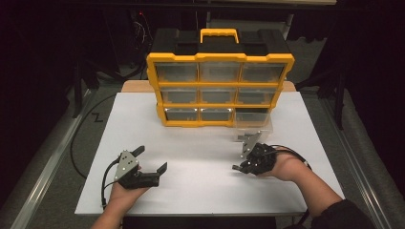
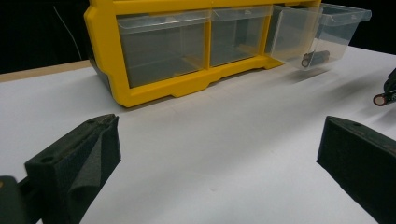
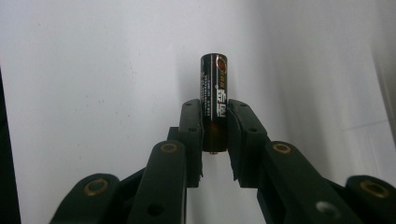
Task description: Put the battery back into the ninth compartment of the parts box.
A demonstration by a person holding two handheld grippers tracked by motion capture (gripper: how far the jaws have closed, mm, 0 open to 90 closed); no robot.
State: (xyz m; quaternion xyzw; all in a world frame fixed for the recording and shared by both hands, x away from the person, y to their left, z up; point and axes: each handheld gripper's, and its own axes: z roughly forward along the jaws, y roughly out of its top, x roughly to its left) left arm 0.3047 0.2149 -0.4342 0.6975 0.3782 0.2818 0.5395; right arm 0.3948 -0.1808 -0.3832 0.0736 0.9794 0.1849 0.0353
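A black AA battery [image 3: 215, 88] with red and white print stands between the pads of my right gripper [image 3: 215, 111], which is shut on its lower half over the white table. That gripper [image 1: 237, 167] hovers right of centre, in front of the pulled-out clear drawer [image 1: 253, 119] at the bottom right of the yellow organizer [image 1: 219, 71]. Another battery [image 2: 315, 58] lies inside that drawer [image 2: 327, 23]. My left gripper [image 1: 153, 157] rests low at the front left, its jaws wide open with nothing between them.
The organizer [image 2: 154, 88] has three rows of clear drawers, a black top and a yellow handle. The white table board [image 1: 200, 191] ends close behind the organizer and at both sides. Cables trail from both grippers off the front edge.
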